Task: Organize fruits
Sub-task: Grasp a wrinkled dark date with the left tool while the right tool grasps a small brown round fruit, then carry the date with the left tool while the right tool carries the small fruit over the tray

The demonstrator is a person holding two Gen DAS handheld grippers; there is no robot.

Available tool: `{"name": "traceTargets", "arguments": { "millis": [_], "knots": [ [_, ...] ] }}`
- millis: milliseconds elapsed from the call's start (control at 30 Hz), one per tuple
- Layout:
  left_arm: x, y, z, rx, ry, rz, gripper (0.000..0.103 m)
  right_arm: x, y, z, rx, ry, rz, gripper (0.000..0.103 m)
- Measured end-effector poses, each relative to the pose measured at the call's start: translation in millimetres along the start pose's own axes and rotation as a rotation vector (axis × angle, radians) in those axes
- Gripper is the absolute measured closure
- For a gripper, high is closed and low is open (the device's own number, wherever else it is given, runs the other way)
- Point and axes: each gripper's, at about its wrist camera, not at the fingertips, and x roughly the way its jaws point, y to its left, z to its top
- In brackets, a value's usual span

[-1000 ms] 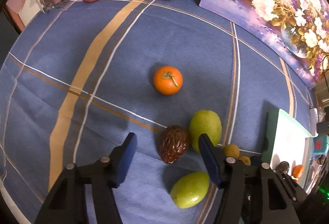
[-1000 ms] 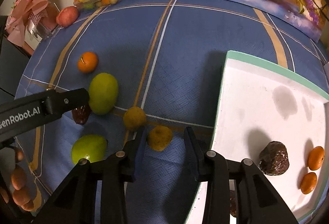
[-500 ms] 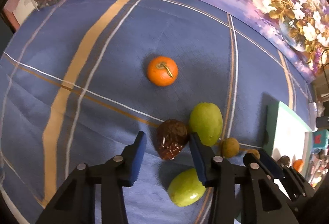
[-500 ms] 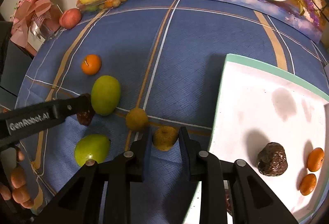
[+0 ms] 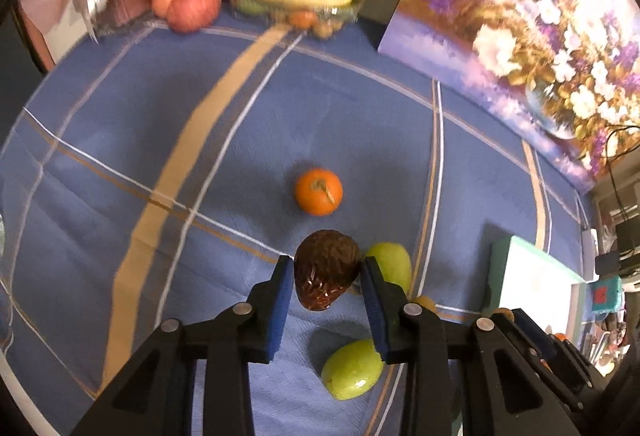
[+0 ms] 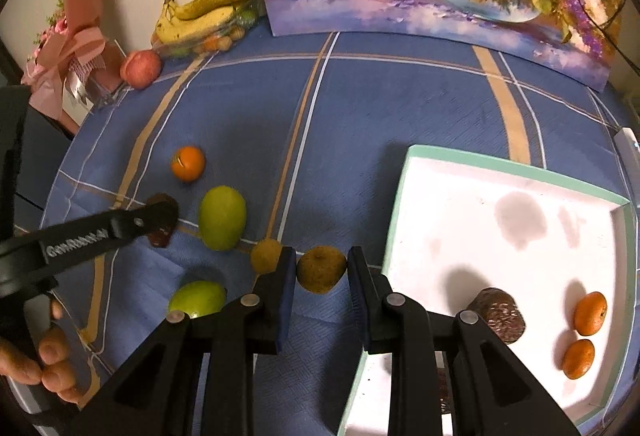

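Since the earlier frame, we see our left hand-held gripper (image 5: 326,282) has closed on the dark wrinkled fruit (image 5: 326,276) at lower centre, seemingly raised off the blue surface (image 5: 160,116). Our right hand-held gripper (image 6: 322,272) clamps the small brown fruit (image 6: 321,269), left of the white tray (image 6: 516,172).

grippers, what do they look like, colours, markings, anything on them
Both the left gripper and the right gripper are matte black angular frames with round silver pivot screws, and the jaws are lined with blue pads. From the right wrist view, the left one's side bears white lettering, blurred. Bare fingers show at its handle; no sleeve or cable is visible.
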Motion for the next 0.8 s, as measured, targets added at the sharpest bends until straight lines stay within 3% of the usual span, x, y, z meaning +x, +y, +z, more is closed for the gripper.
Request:
{"name": "traceTargets", "arguments": {
  "millis": [333,800],
  "knots": [
    [-20,-40,3,0.059,-0.047,-0.024,0.066,-24,-35,0,0.092,-0.022,-0.056,0.076],
    [-15,-106,-15,0.181,-0.024,-0.062,0.066,-47,-104,-7,0.210,-0.036,-0.137,0.076]
  ]
}}
